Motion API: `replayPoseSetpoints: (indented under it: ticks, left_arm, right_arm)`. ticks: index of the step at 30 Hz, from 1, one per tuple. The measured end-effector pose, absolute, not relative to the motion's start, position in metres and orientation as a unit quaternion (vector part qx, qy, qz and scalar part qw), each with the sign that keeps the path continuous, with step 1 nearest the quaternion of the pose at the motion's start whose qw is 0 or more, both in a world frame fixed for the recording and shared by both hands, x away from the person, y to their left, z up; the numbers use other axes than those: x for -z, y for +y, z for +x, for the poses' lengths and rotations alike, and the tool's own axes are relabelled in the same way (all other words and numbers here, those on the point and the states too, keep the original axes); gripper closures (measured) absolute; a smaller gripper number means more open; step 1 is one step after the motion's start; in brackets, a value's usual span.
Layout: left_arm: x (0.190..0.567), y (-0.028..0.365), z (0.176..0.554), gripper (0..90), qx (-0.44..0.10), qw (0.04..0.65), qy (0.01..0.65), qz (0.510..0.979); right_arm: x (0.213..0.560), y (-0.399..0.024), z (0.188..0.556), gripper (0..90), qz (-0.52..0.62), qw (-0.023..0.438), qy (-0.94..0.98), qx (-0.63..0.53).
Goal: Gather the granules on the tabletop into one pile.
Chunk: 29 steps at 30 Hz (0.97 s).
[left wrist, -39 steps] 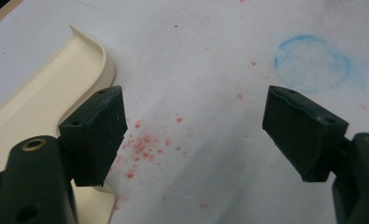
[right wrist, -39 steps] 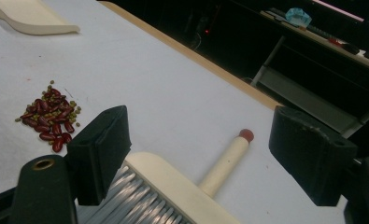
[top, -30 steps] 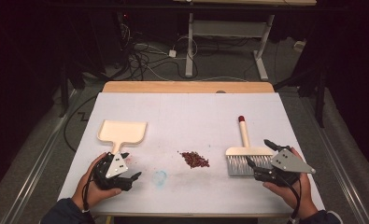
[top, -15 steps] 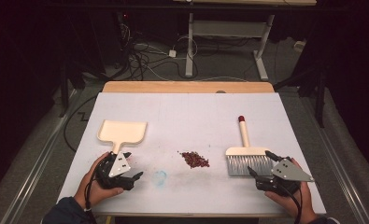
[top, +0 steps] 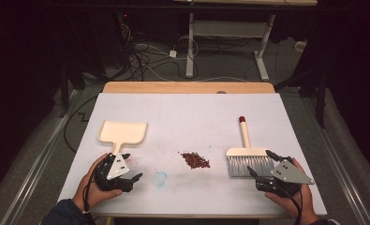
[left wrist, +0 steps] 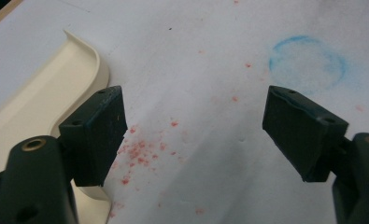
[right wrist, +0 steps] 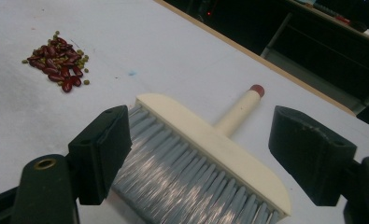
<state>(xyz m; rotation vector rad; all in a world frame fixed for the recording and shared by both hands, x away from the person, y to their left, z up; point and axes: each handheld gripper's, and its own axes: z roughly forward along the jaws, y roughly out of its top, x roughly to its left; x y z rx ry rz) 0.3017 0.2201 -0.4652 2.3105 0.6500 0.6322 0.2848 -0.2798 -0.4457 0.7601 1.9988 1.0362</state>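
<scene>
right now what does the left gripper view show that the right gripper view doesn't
Left gripper view alone: the cream dustpan beside the open left gripper, red specks and a blue ring mark. Right gripper view alone: the brush with grey bristles and red-tipped handle ahead of the open right gripper, and the pile of beans. Both share the white table top, and neither gripper holds anything.
</scene>
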Motion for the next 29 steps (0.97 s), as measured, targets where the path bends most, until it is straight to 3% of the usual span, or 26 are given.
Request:
replayPoseSetpoints:
  ticks: [29]
  left_arm:
    - [0.4653, 0.218, 0.3051, 19.9, -0.241, 0.324, 0.25, 0.88]
  right_arm:
    - [0.445, -0.2792, 0.2847, 21.0, 0.297, 0.387, 0.776, -0.4]
